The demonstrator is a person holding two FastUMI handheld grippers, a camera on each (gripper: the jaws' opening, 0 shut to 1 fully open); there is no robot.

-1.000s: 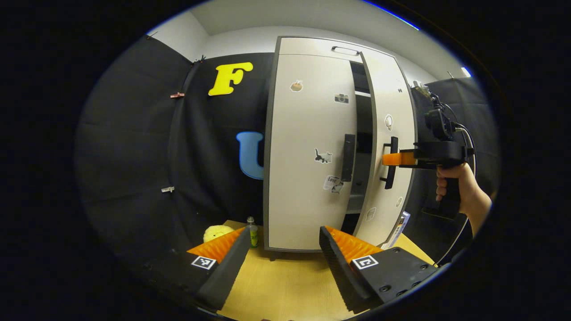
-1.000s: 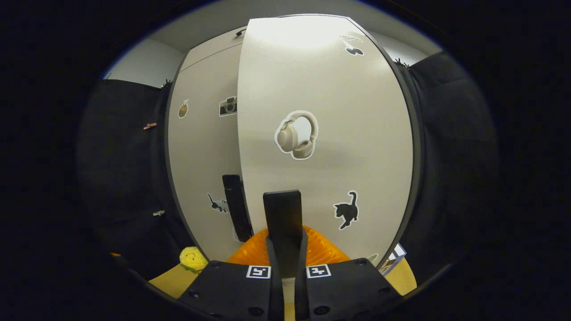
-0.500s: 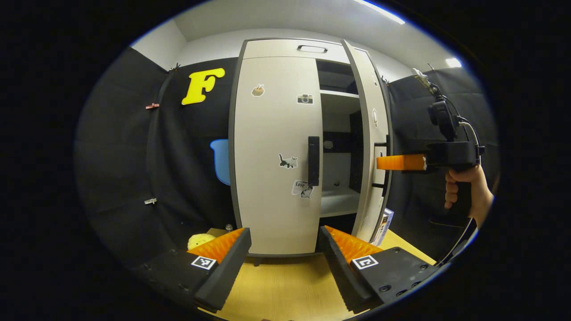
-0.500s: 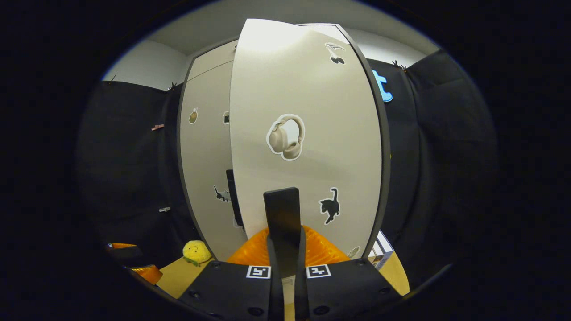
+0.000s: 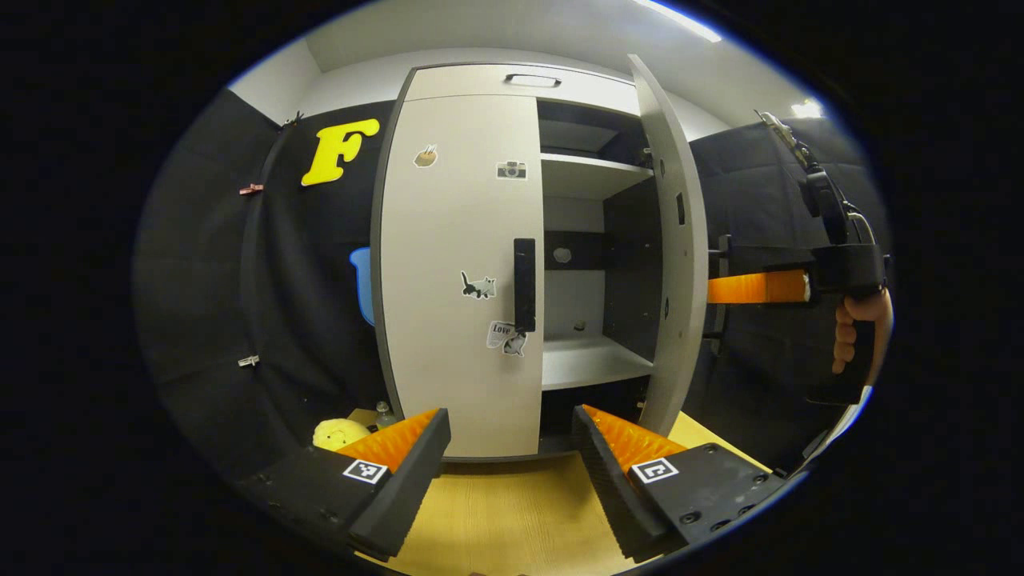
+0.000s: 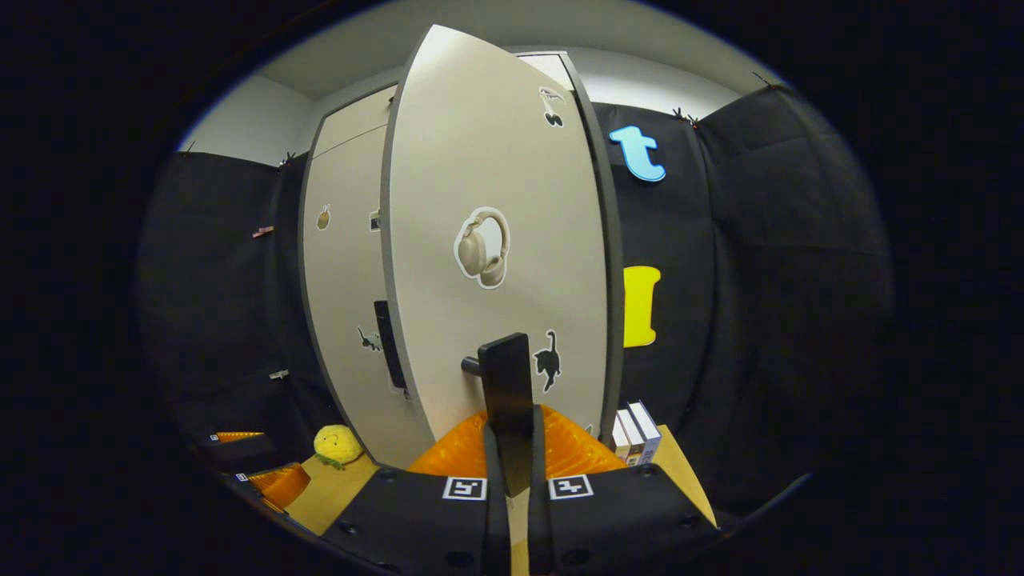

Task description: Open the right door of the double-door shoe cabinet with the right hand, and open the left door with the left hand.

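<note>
The white shoe cabinet stands ahead on the table. Its left door (image 5: 456, 272) is closed, with its black handle (image 5: 524, 284) at the inner edge. The right door (image 5: 676, 264) stands swung wide, nearly edge-on in the left gripper view. My right gripper (image 6: 509, 424) is shut on that door's black handle (image 6: 506, 376); its orange fingers (image 5: 752, 288) and the holding hand (image 5: 852, 336) show at the right. My left gripper (image 5: 509, 416) hangs open in front of the closed left door, well short of its handle, holding nothing.
Inside the cabinet are white shelves (image 5: 588, 364). A yellow plush toy (image 5: 340, 434) and a small bottle (image 5: 384, 412) sit left of the cabinet. Several boxes (image 6: 636, 428) stand to its right. The wooden tabletop (image 5: 496, 520) lies under my left gripper.
The right door has swung from a narrow gap to wide open, pulled by my right gripper. My left gripper has shifted so the left door sits more centred; its jaws stay open.
</note>
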